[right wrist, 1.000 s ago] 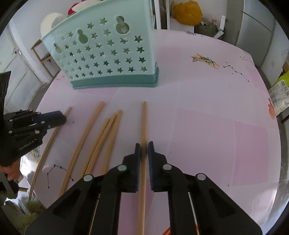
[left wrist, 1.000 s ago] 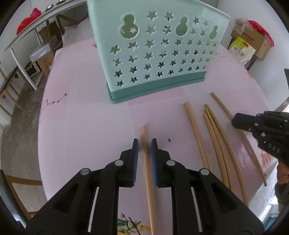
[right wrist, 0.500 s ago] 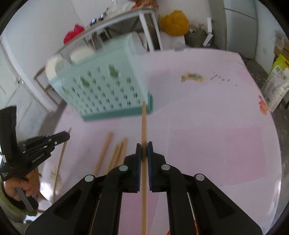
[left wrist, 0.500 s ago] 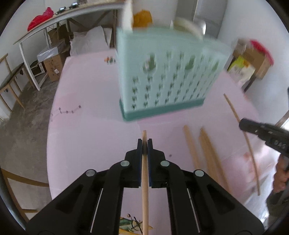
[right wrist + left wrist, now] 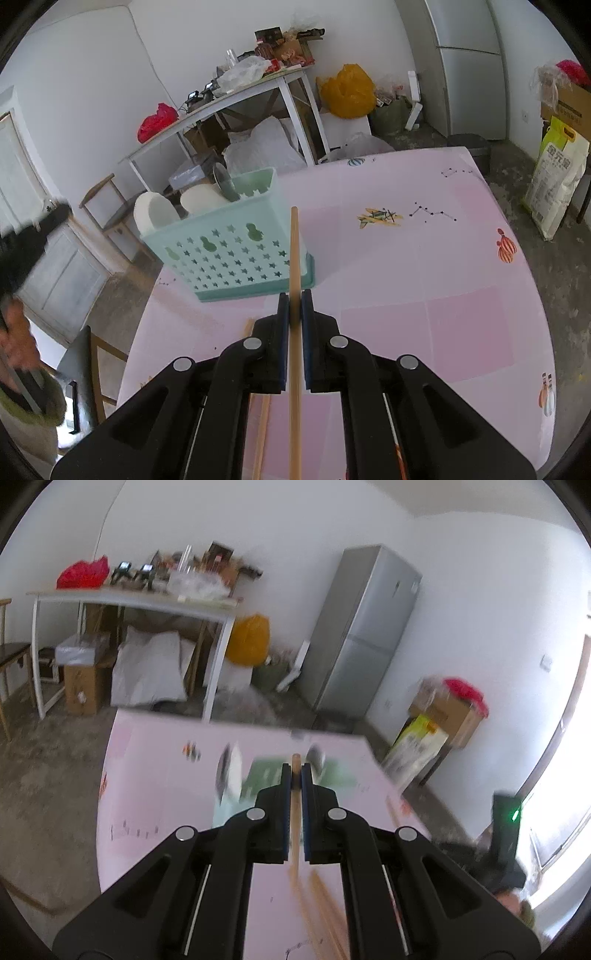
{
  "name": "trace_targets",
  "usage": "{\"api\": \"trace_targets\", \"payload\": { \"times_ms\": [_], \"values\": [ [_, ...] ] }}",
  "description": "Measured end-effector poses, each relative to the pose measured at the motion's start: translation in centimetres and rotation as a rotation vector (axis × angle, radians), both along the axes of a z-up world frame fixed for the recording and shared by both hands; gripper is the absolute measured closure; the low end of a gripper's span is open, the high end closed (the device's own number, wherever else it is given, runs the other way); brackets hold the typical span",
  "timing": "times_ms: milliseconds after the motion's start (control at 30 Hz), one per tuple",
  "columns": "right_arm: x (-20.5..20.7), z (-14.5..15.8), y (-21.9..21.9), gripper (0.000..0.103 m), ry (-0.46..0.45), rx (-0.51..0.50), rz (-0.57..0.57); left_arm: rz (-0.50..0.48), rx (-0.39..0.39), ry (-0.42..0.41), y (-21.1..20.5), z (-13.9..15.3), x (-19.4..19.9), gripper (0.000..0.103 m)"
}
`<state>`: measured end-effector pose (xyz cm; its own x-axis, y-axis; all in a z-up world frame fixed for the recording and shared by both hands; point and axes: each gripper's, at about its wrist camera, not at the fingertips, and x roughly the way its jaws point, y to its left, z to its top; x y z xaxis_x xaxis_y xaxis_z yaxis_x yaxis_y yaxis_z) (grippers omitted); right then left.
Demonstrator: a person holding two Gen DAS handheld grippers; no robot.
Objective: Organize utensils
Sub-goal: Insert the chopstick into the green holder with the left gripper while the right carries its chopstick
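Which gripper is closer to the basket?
Right, probably. The right gripper holds its chopstick pointing at the basket, which looks big just ahead. The left gripper seems higher, and the basket looks smaller and blurred beyond it.

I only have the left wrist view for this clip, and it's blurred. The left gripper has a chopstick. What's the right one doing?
Observer: The right gripper is shut on a chopstick too, its tip raised in front of the basket.
Reviewer: The basket is a green smear for me. Anything in it?
Observer: Yes, white bowls stand in its back part.
Reviewer: Any chopsticks on the table near that gripper?
Observer: One lies on the pink table, showing just left of the gripper's fingers.
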<state>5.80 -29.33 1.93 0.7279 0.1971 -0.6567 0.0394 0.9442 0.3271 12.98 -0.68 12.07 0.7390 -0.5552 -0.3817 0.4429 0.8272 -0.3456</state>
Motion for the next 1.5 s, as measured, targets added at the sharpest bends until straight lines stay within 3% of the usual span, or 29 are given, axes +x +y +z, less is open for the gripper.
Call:
{"api": "trace_targets", "payload": {
  "times_ms": [400,500,733,1000,1333,1500],
  "values": [
    [0.3,0.1,-0.6,0.096,-0.009,0.009,-0.006,0.008,-0.081,-0.088,0.2,7.2,3.1,0.099],
    [0.6,-0.1,-0.8,0.096,-0.008,0.021,-0.007,0.038,-0.055,-0.135,0.0,8.5,3.3,0.099],
    [1.0,-0.2,-1.3,0.096,-0.008,0.036,0.002,0.082,-0.032,-0.156,-0.2,9.6,4.5,0.099],
    [1.2,-0.3,-1.4,0.096,-0.006,0.034,-0.001,0.082,-0.047,-0.126,-0.8,6.9,6.5,0.099],
    [1.1,0.5,-1.1,0.096,-0.019,0.009,0.012,0.070,-0.076,-0.017,-1.2,-0.6,7.4,0.099],
    [0.5,1.7,-0.5,0.096,-0.042,-0.004,0.023,0.069,-0.076,0.001,-0.6,-2.4,6.4,0.086]
  ]
}}
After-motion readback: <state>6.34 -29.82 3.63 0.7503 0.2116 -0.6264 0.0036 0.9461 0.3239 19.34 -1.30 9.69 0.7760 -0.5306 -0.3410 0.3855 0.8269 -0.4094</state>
